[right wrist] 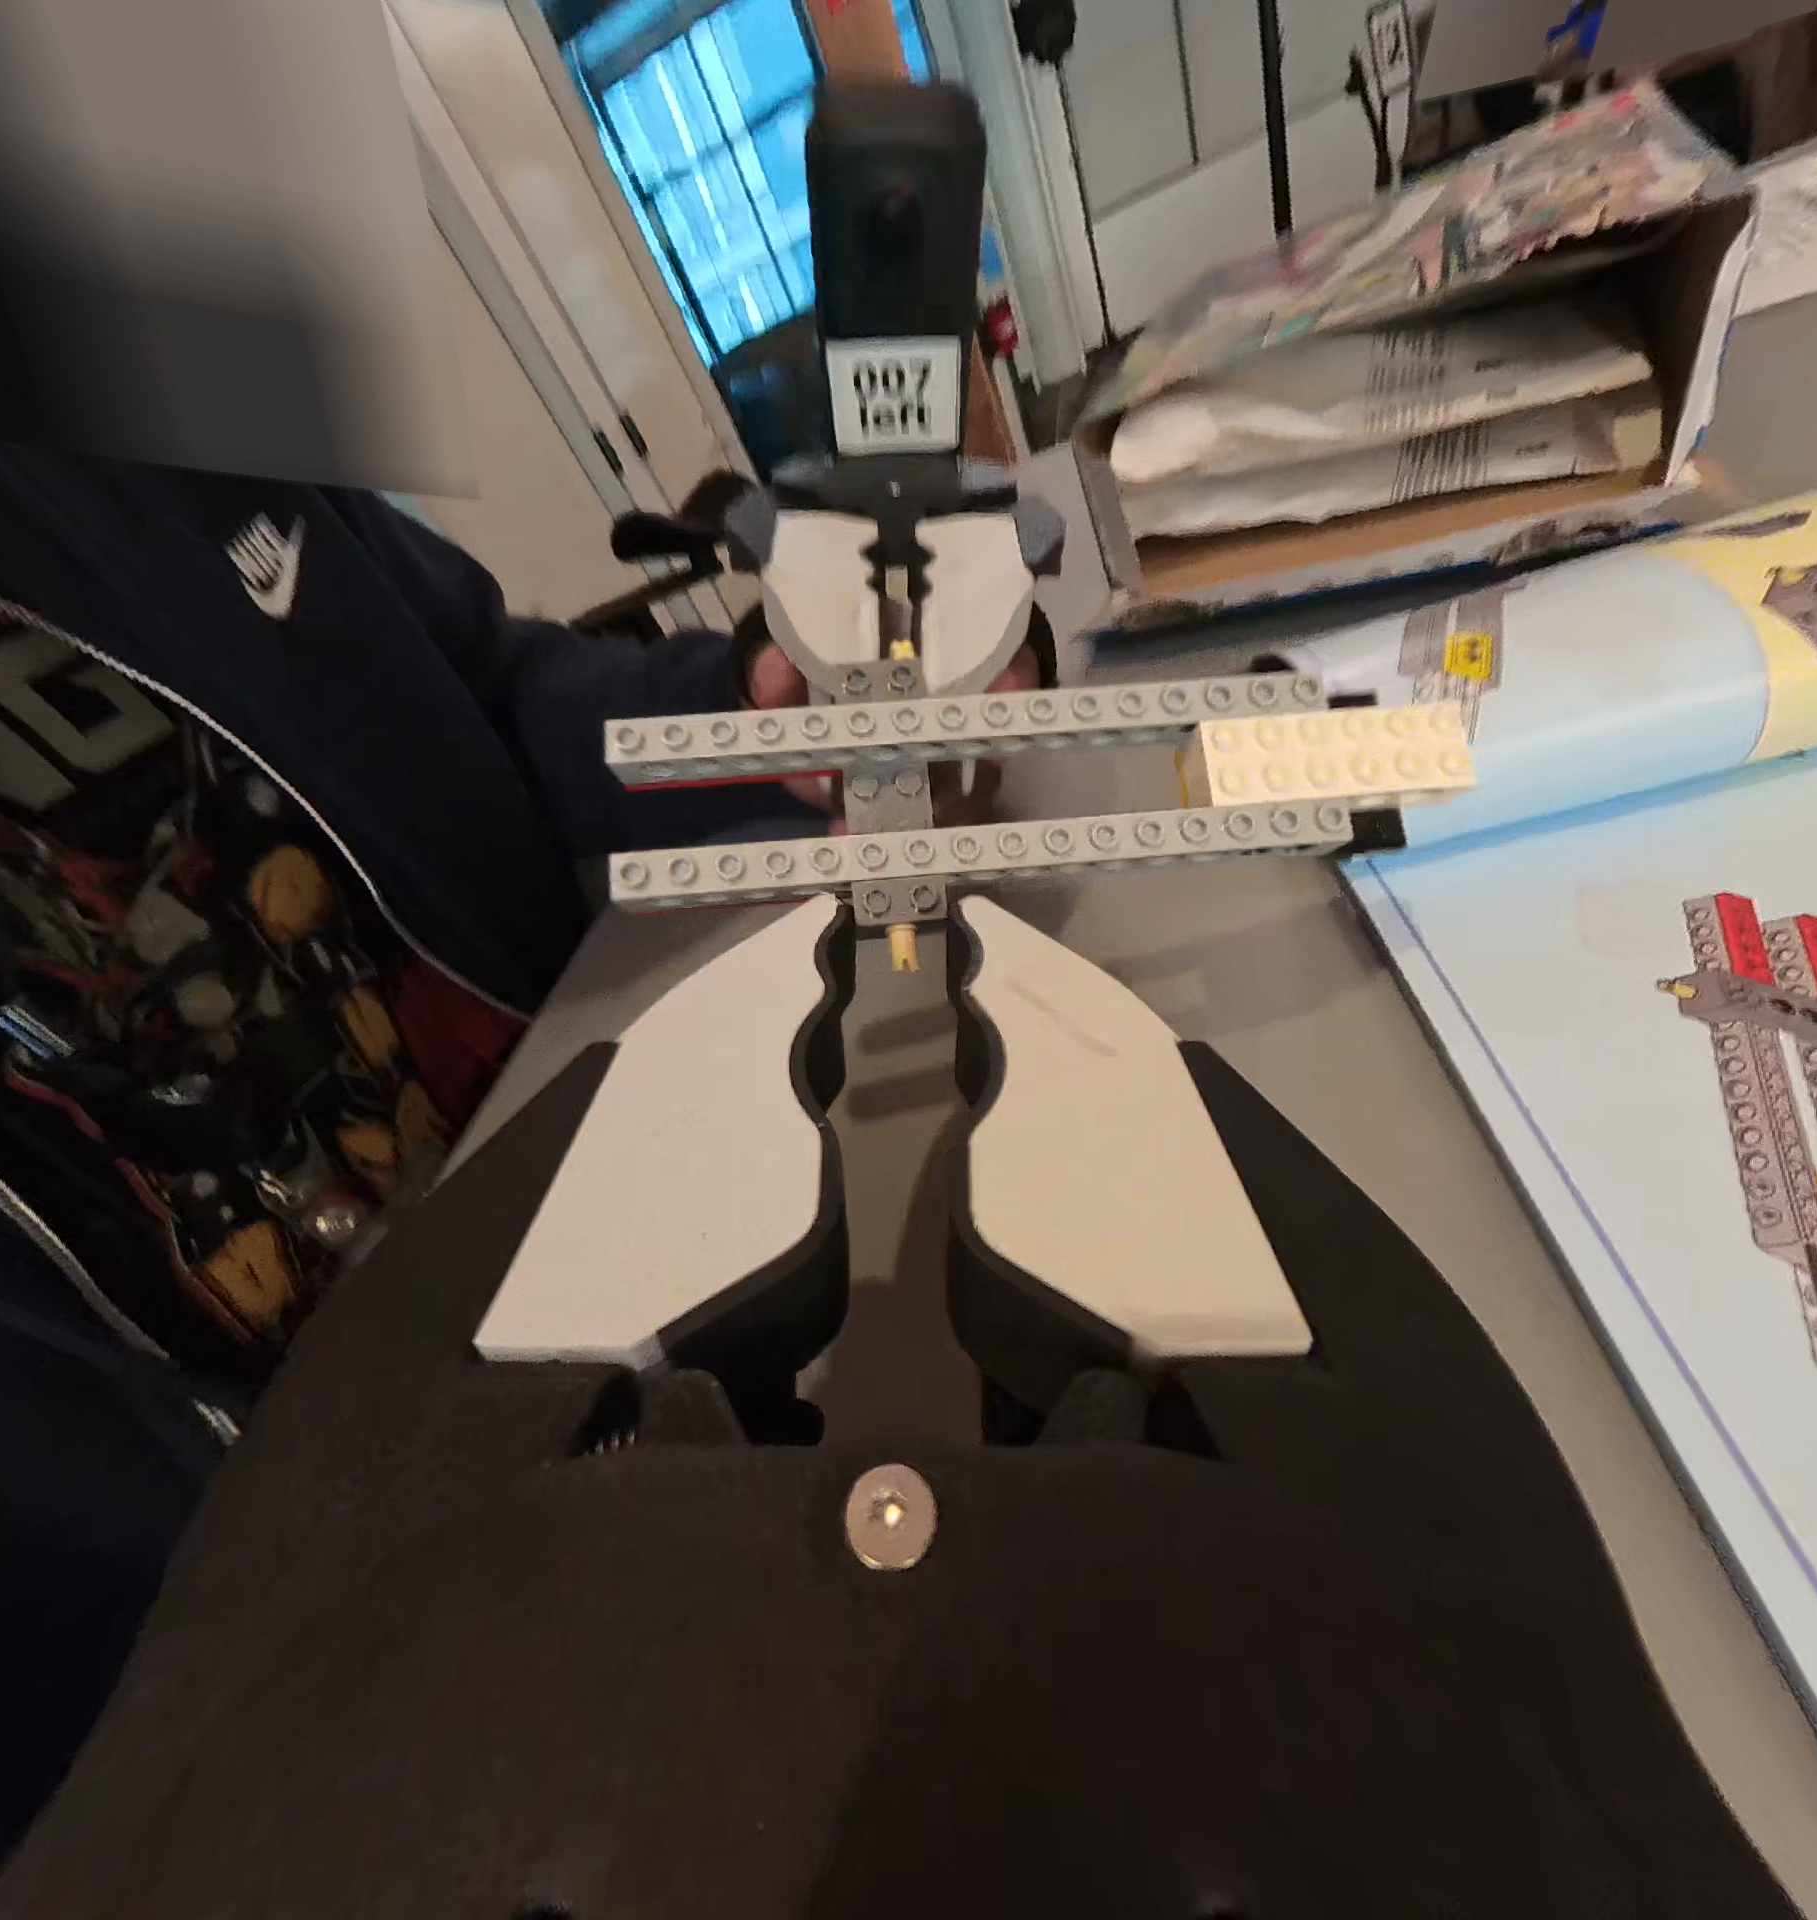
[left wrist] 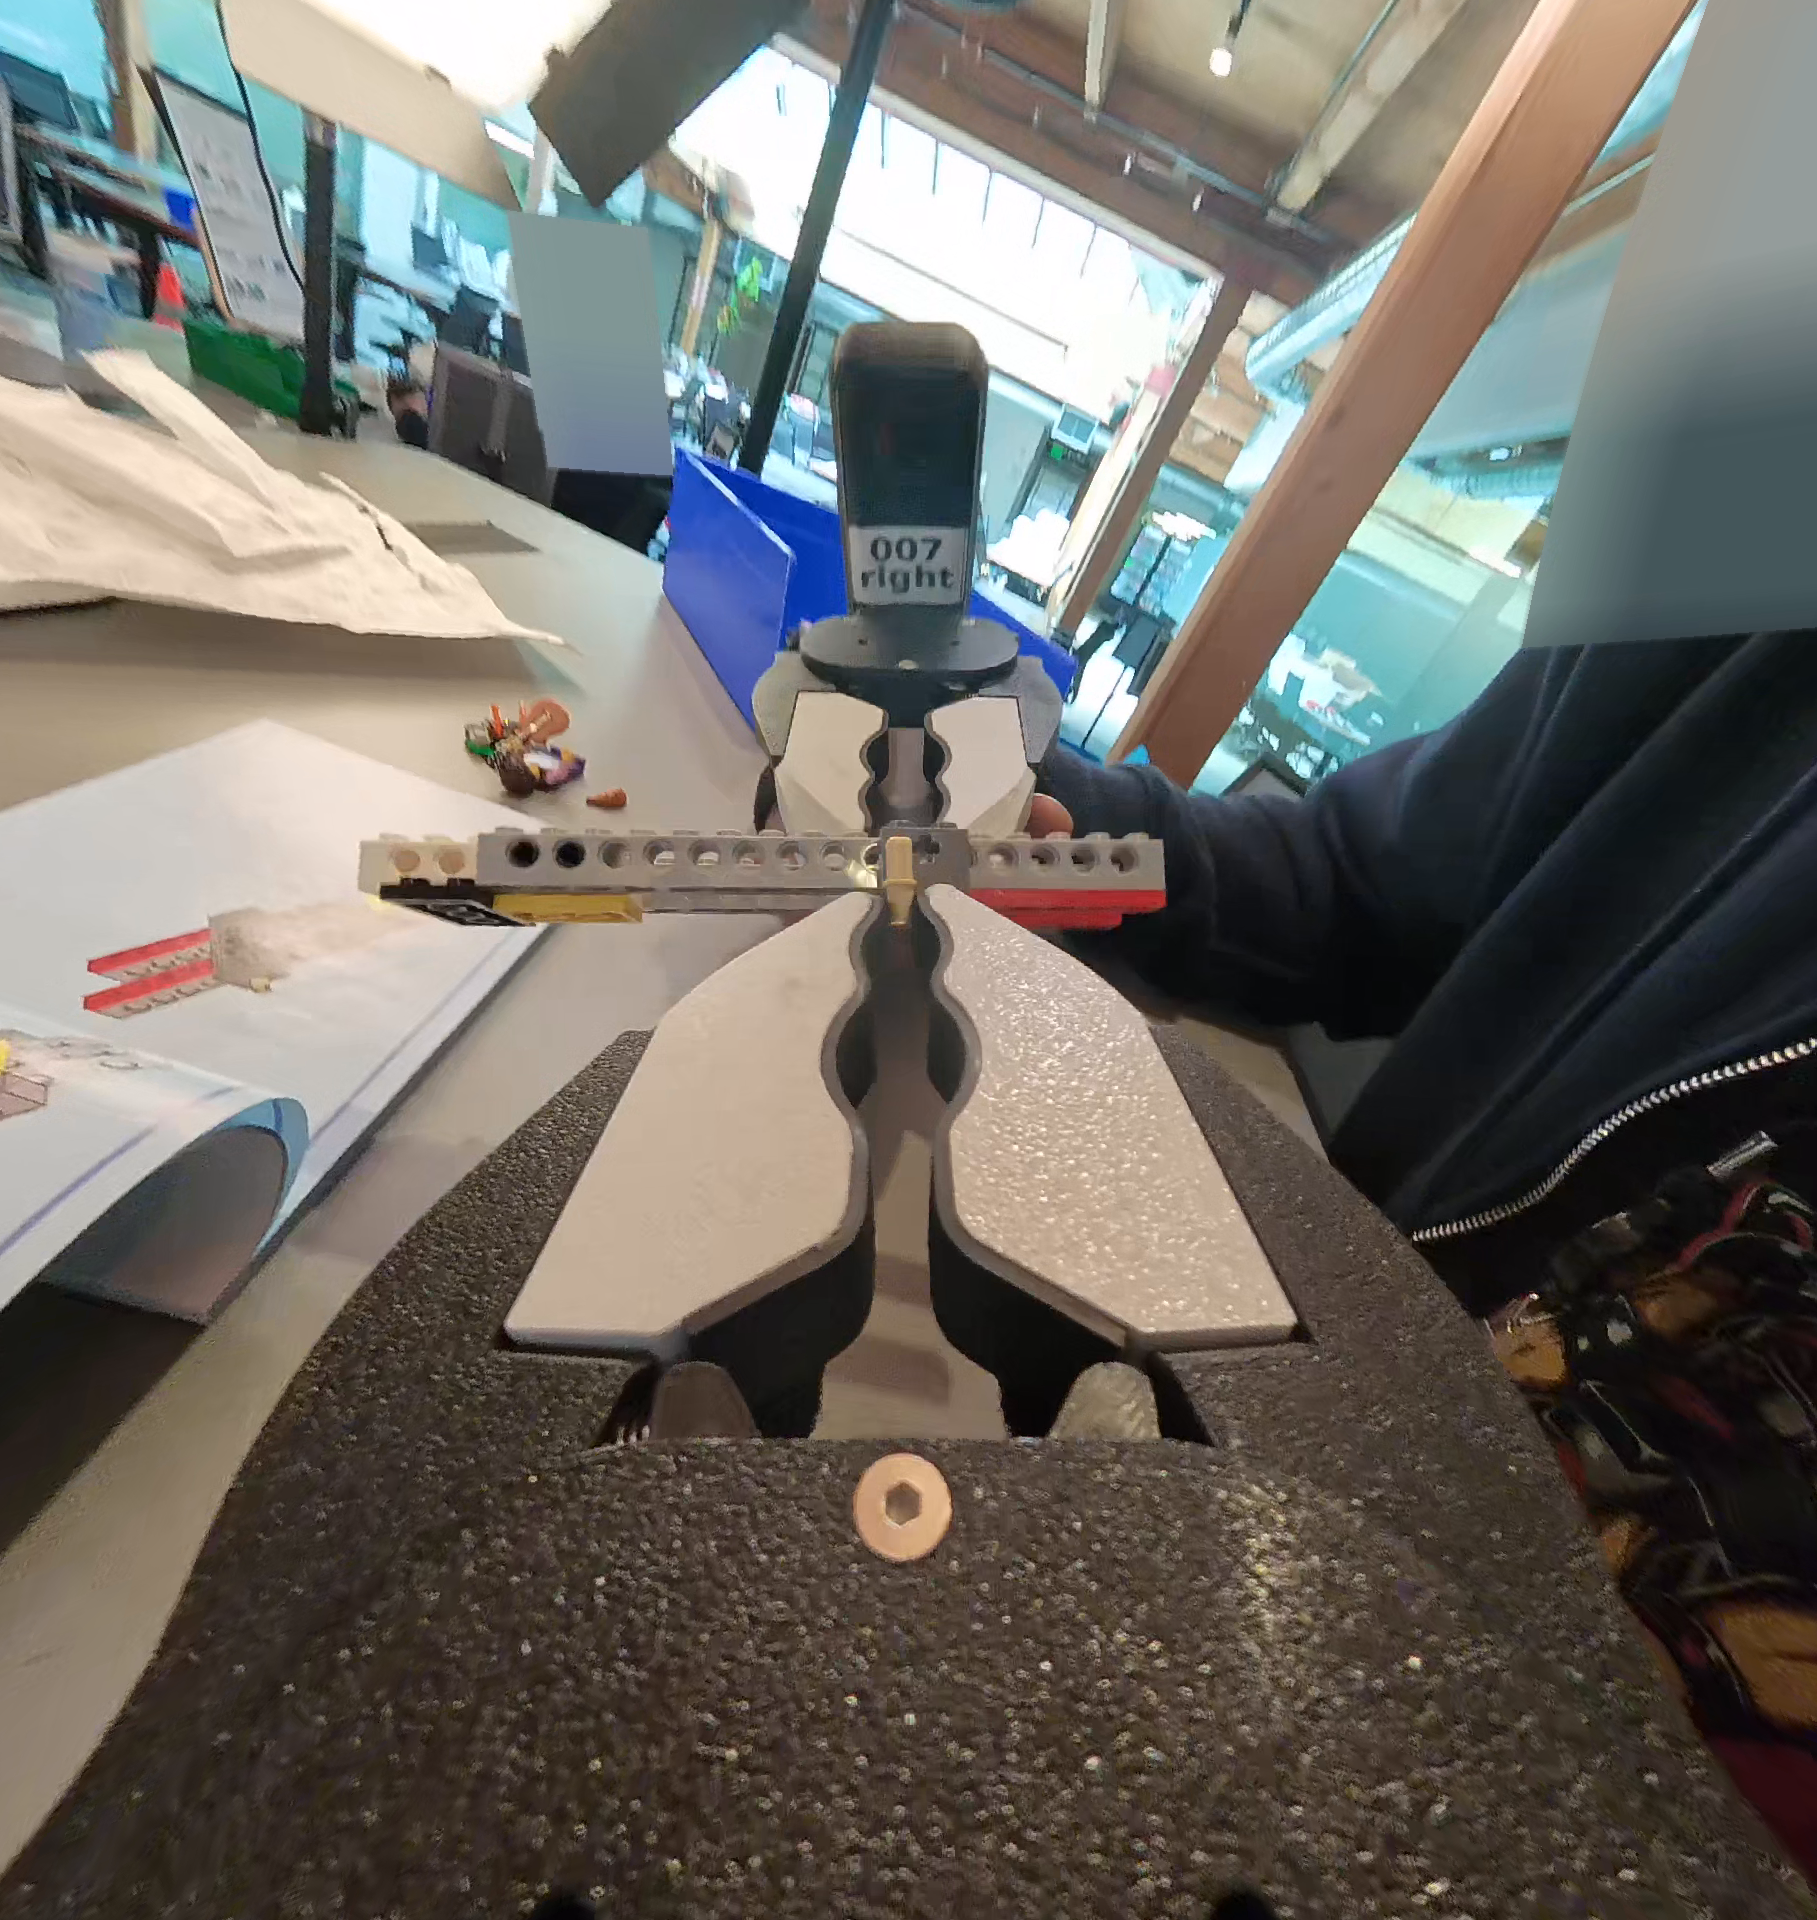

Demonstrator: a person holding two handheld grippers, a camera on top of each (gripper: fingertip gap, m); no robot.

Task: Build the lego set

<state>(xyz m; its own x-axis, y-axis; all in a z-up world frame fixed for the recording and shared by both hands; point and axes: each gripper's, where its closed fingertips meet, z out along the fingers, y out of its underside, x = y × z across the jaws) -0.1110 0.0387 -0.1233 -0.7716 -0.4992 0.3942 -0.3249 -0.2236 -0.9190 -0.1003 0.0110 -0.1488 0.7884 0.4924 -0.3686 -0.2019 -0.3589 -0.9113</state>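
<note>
A brick assembly (left wrist: 738,857) hangs in the air between my two grippers. It has two long light grey holed beams (right wrist: 987,717) joined by a dark grey cross brick (right wrist: 891,805). A white brick (right wrist: 1335,758) sits at one end and red plates (left wrist: 1070,902) at the other. My left gripper (left wrist: 896,912) is shut on a tan pin (left wrist: 896,873) that sticks out of the cross brick's near end. My right gripper (right wrist: 896,914) is shut on the cross brick's other end, where a second tan pin (right wrist: 900,948) sits between its fingers. Each gripper faces the other across the assembly.
An open instruction booklet (left wrist: 208,831) lies on the grey table and also shows in the right wrist view (right wrist: 1610,1039). A small pile of loose pieces (left wrist: 525,743) and a blue bin (left wrist: 722,582) lie beyond. A cardboard box (right wrist: 1403,416) holds bags. A person's dark sleeve (left wrist: 1506,883) is close by. There is about 5 centimeters between the tips of the two grippers.
</note>
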